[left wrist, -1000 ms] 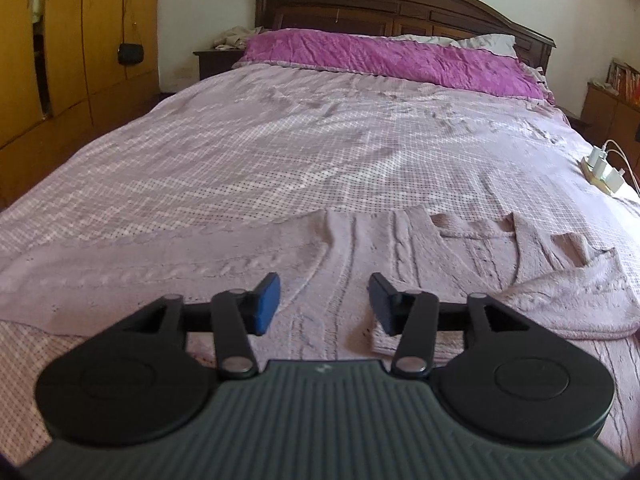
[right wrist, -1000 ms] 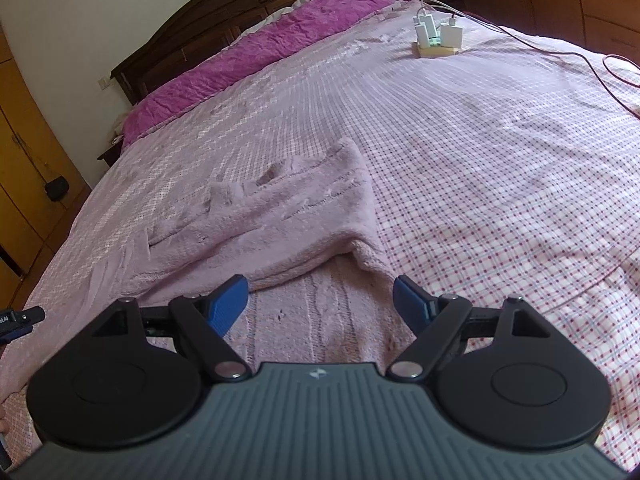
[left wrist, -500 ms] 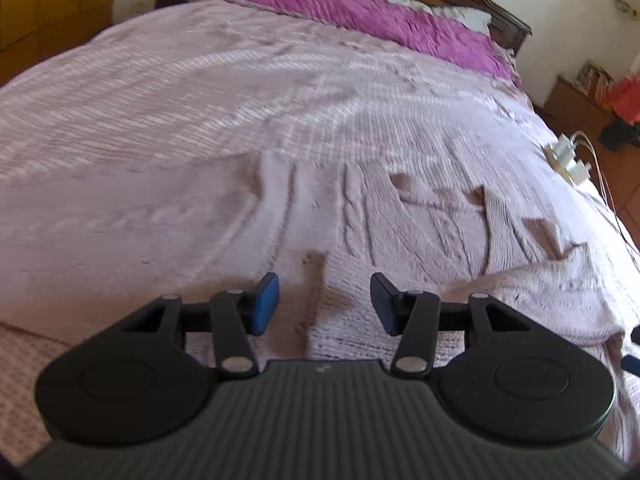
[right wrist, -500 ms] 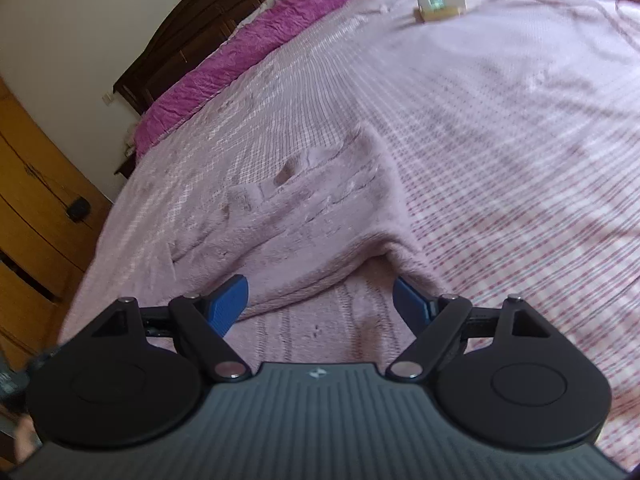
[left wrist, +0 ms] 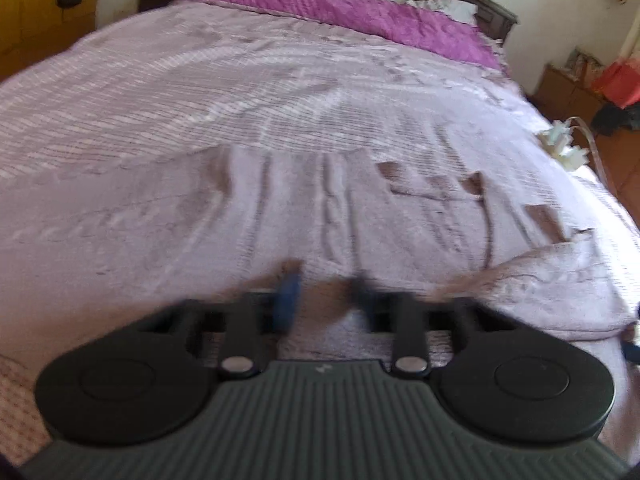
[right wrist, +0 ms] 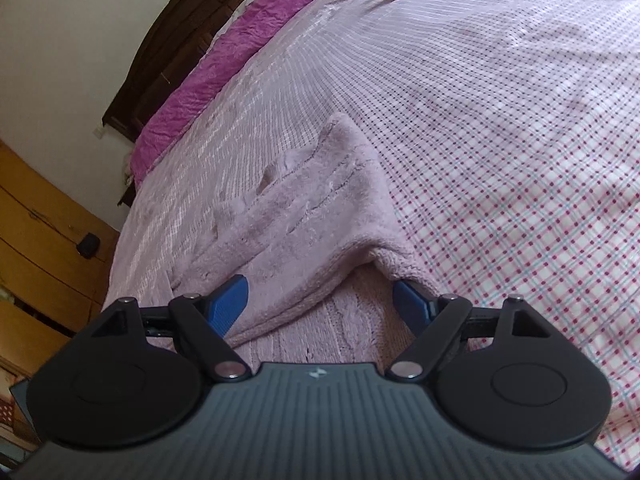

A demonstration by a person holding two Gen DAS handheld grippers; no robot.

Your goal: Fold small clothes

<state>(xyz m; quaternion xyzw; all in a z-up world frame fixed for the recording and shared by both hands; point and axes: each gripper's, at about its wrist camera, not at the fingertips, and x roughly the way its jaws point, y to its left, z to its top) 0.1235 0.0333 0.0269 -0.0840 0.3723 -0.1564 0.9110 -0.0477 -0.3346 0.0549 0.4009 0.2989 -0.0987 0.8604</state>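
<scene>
Dropped lower onto sweater (left wrist: 320,216), left gripper (left wrist: 326,294) just closing, blurred, apparently pinching knit near bed's foot edge. Right gripper (right wrist: 320,300) wide open, empty. One sleeve folded; rest left.

Each of the tongs has the same build. The right tongs (right wrist: 320,300) carry a dark grey ribbed housing with a small pale logo at its front edge, flanked by two round black discs. Black link arms pivot on silver screws and end in blue pads (right wrist: 230,304). The left tongs (left wrist: 326,292) match, though their blue pads (left wrist: 288,300) are blurred.
</scene>
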